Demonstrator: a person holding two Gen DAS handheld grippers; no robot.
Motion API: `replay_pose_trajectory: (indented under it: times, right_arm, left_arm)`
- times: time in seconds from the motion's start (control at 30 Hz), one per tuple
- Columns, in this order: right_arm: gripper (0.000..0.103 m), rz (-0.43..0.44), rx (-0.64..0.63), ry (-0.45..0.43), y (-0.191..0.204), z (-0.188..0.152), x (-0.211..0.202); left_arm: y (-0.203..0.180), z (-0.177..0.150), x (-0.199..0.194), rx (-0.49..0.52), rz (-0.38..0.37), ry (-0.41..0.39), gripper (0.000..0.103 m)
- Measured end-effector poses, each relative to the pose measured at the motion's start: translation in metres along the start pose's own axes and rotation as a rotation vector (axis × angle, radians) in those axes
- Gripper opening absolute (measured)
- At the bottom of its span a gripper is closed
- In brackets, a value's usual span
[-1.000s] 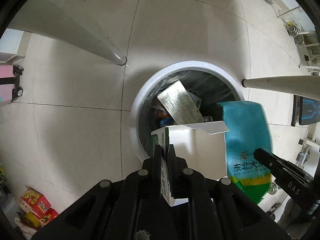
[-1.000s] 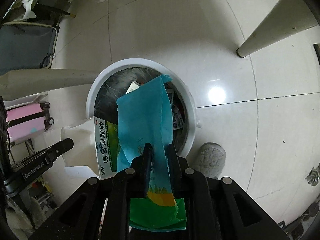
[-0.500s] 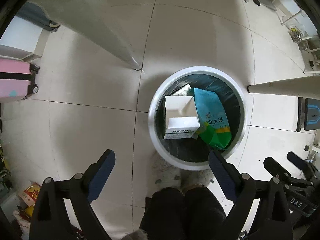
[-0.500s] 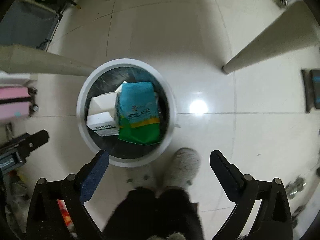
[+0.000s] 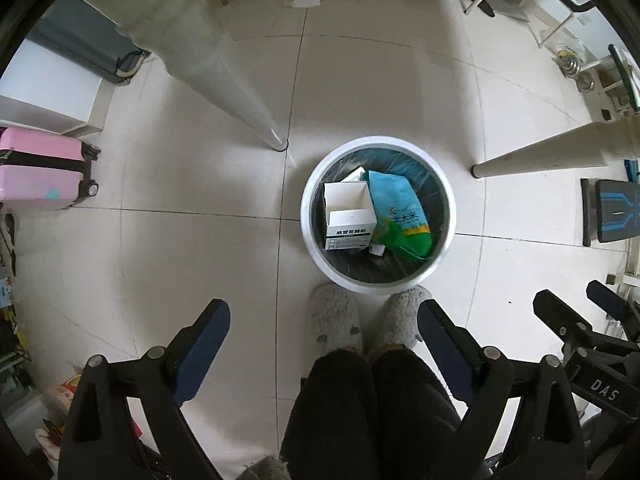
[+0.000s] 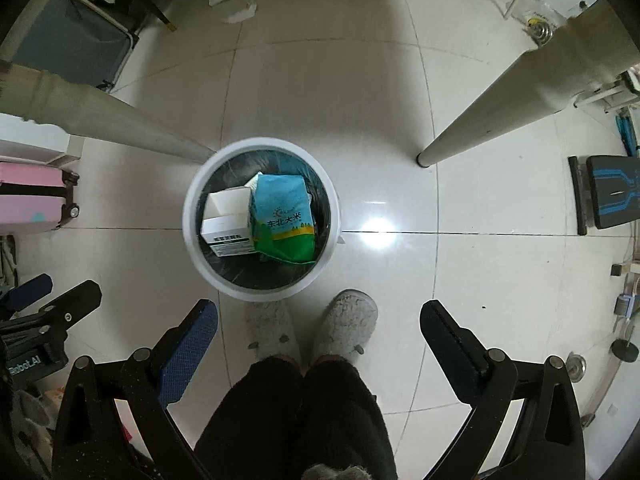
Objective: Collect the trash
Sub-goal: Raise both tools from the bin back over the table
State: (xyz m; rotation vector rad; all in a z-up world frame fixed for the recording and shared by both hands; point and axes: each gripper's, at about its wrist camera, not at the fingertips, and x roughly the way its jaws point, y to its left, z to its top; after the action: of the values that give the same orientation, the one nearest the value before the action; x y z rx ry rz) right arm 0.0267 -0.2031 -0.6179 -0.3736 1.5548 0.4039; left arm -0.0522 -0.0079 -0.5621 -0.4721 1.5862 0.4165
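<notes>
Lying side by side in the bin, the box and the bag now sit just right of centre in the left wrist view, where a second ago each was pinched above the rim. The left gripper has its fingers spread wide with nothing between them; a second ago they were pressed on the box, and half a second ago they already stood apart. The right gripper likewise shows spread, empty fingers, having let go of the bag. In the right wrist view the bin sits left of centre and looks smaller and farther below than before. Slippers and dark trouser legs appear at lower centre, toes at the bin's near edge; a second ago they were hidden.
</notes>
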Motion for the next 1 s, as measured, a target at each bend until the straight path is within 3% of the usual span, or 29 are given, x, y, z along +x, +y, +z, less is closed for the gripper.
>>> replay_pose_trajectory:
  times: [0.47,0.73,0.87,1.0]
  right_arm:
    - [0.102,0.029,0.002,-0.061,0.006,-0.03,-0.174]
    - [0.102,0.057,-0.001,-0.093,0.017,-0.048,-0.283]
    - [0.102,0.081,0.021,-0.119,0.021,-0.045,-0.327]
    - [0.102,0.125,0.07,-0.18,0.02,-0.024,-0.367]
  left_arm:
    - [0.003,-0.027,-0.152,-0.001,-0.014,-0.106,0.096]
    - [0.007,-0.042,-0.236,0.057,-0.012,-0.178,0.096]
    - [0.012,-0.037,-0.266,0.044,0.01,-0.221,0.096]
    - [0.018,-0.012,-0.299,0.003,0.0,-0.305,0.096]
